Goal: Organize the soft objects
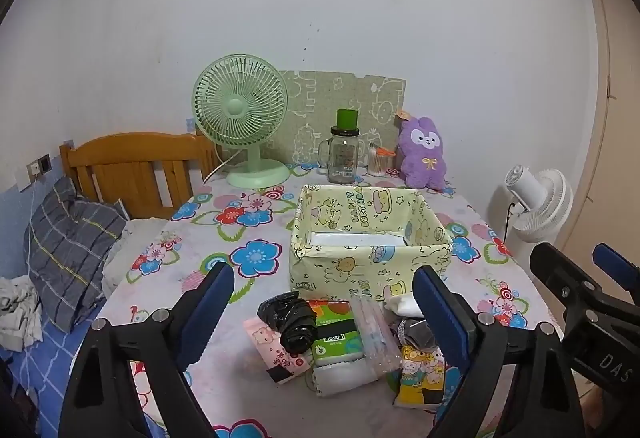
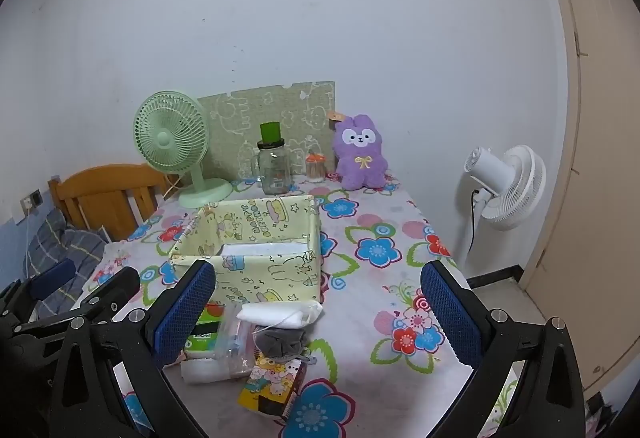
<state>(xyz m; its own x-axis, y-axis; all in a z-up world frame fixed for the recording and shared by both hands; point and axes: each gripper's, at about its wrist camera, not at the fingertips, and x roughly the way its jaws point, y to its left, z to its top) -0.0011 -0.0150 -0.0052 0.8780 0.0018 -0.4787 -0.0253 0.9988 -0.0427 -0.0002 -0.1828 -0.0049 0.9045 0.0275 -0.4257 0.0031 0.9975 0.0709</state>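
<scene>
A heap of soft things lies at the near edge of the flowered tablecloth: a black plastic bag (image 1: 290, 322), a green tissue pack (image 1: 336, 334), a pink pack (image 1: 276, 350), a clear plastic pouch (image 1: 374, 334), a white cloth (image 2: 280, 312), a grey sock (image 2: 280, 344) and a yellow cartoon pack (image 2: 272, 384). Behind the heap stands an open yellow cartoon box (image 1: 360, 266) with a white liner at its bottom. My left gripper (image 1: 326, 302) hangs open above the heap, touching nothing. My right gripper (image 2: 318, 310) is open too, just right of the heap. A purple plush (image 2: 360, 153) sits at the back.
A green desk fan (image 1: 240, 117), a glass jar with a green cap (image 1: 344, 153) and a swab holder (image 1: 378, 159) line the back wall. A white floor fan (image 2: 508, 185) stands right of the table. A wooden headboard (image 1: 132, 165) and a plaid pillow (image 1: 68, 250) lie left.
</scene>
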